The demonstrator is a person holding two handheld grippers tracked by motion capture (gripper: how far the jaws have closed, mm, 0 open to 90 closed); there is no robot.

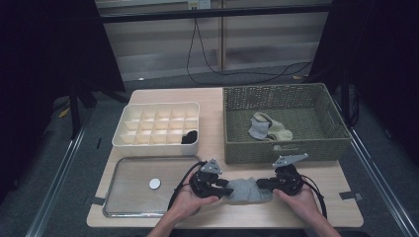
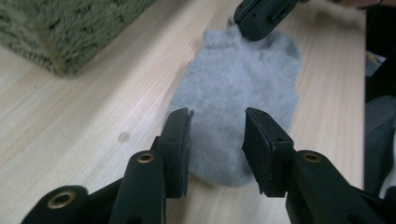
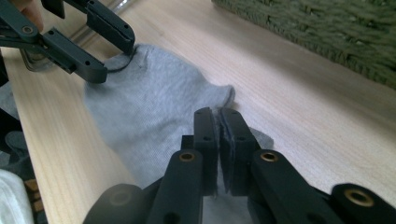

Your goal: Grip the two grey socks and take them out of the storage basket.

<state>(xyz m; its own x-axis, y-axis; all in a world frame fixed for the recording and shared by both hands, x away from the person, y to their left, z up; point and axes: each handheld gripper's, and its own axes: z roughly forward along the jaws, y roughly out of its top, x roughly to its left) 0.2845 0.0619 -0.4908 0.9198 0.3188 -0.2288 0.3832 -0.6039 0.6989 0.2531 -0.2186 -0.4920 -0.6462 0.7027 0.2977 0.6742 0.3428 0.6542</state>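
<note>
Right gripper point(image 3: 218, 122) first: its jaws are pressed together on the edge of the grey sock point(image 3: 149, 112), a thin fold of fabric pinched between the pads; that's a firm clamp at the sock's near end in the right gripper view. Over to the left gripper point(image 2: 217, 126): jaws apart, straddling the other end of the sock point(image 2: 243, 84) with the pads clear of the cloth on either side; nothing gripped there. From the high view the two grippers face each other across the sock point(image 1: 245, 190), left gripper point(image 1: 223, 186) at one end, right gripper point(image 1: 261, 183) at the other; each sits in a hand point(image 1: 190, 200), forearms coming in from the bottom edge. The sock lies flat on the wooden table point(image 1: 212, 96), near the front edge, stretched between the two tools. Moving outward: just behind it stands the woven green basket point(image 1: 281, 148), with a pale bundle of socks point(image 1: 267, 128) lying inside; to the left of the basket sits a white divided organizer point(image 1: 158, 143) with one dark item point(image 1: 189, 137) in a front compartment; in front of that lies a clear lid point(image 1: 128, 202) flat on the table, with a white round disc point(image 1: 154, 183) at its middle.
</note>
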